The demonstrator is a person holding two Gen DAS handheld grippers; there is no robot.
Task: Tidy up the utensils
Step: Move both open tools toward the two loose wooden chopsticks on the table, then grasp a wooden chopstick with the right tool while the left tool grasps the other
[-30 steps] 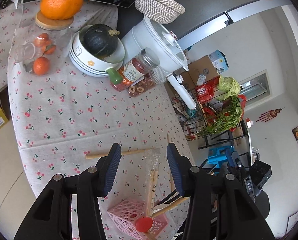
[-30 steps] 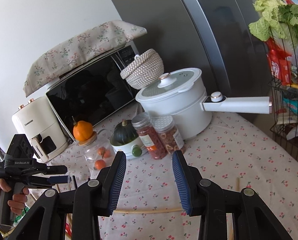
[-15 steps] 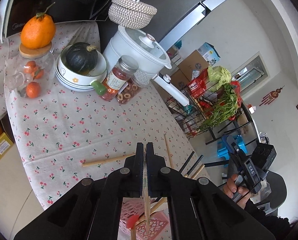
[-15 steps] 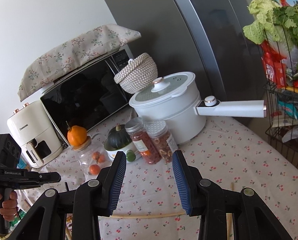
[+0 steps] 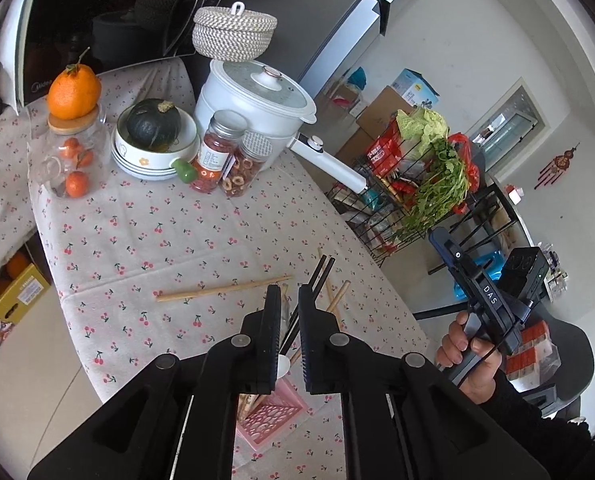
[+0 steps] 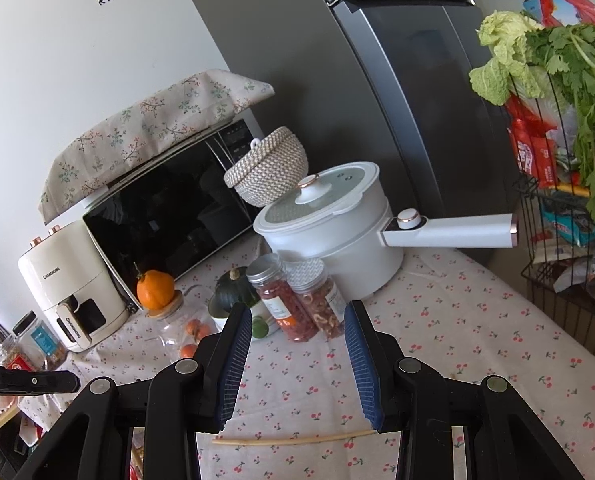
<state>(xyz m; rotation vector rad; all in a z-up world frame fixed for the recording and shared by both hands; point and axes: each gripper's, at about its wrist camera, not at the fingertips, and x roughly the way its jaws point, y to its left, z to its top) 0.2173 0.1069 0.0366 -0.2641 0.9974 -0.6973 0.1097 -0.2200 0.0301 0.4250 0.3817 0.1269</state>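
Left wrist view: the pink holder point(image 5: 271, 414) stands at the near table edge below the left gripper point(image 5: 288, 300) and already contains several wooden sticks plus a white-tipped utensil, so the task is judged partly complete. The jaws of this gripper have just been opening, and nothing is pressed between the pads now. Remaining work: one bamboo chopstick point(image 5: 223, 289) lies alone on the tablecloth point(image 5: 137, 240), long axis running left to right with the right end slightly farther away; a black chopstick pair point(image 5: 323, 270) and more bamboo sticks point(image 5: 339, 296) lie just beyond the jaws, pointing away and to the right. The right gripper point(image 6: 298, 364) hovers with its fingers parted and empty above the lone chopstick.
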